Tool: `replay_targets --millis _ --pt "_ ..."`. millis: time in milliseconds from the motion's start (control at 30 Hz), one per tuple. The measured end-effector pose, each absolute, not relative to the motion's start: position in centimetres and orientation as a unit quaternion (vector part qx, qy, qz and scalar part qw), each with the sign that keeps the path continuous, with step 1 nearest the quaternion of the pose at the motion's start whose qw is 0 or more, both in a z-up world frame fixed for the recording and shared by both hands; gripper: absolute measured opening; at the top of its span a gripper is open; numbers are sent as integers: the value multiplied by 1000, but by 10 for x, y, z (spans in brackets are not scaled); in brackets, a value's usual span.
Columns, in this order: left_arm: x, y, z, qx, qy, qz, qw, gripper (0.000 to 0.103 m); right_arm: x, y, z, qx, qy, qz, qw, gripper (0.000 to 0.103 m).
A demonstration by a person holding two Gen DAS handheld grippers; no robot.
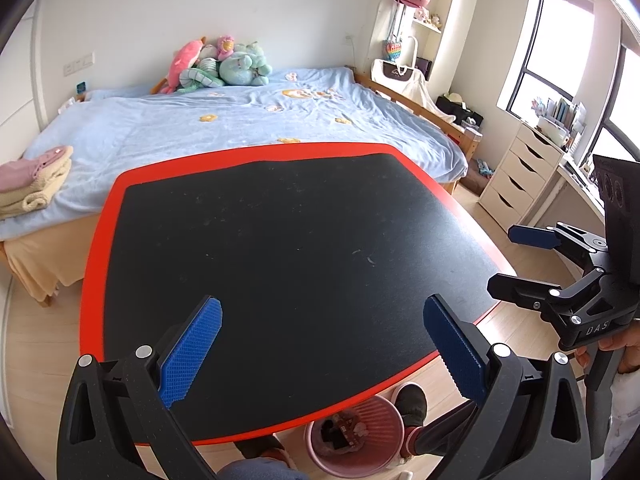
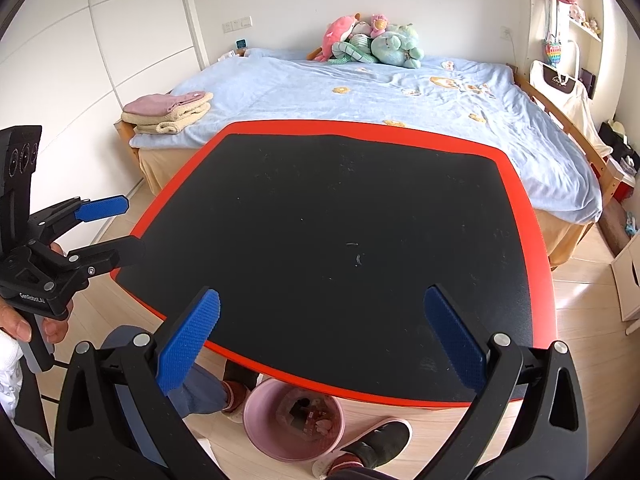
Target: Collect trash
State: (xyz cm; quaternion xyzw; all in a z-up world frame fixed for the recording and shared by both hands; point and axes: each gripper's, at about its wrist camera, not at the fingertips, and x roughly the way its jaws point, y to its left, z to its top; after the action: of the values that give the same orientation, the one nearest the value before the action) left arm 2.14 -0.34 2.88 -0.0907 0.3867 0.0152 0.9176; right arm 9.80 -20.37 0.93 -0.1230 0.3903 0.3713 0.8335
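Both claws, left claw (image 1: 322,354) and right claw (image 2: 320,344), wide apart, empty, above pink bin (image 2: 294,424) of trash.

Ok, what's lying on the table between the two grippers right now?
Nothing but bare black mat: in both wrist views the table holds only faint specks between left gripper and right gripper, jaws open.

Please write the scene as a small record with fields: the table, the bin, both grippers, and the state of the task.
table: black top with red edge, only small specks on it
bin: pink trash bin on the floor at the near edge, trash inside
left gripper: open, empty, above the table
right gripper: open, empty, above the table
task state: no trash item visible on the table
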Motion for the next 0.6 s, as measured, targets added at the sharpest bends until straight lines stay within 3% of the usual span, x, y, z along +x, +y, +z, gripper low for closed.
replay_targets --millis 600 --pt "22 -8 29 -89 387 12 918 97 100 -209 3 -128 392 369 833 100"
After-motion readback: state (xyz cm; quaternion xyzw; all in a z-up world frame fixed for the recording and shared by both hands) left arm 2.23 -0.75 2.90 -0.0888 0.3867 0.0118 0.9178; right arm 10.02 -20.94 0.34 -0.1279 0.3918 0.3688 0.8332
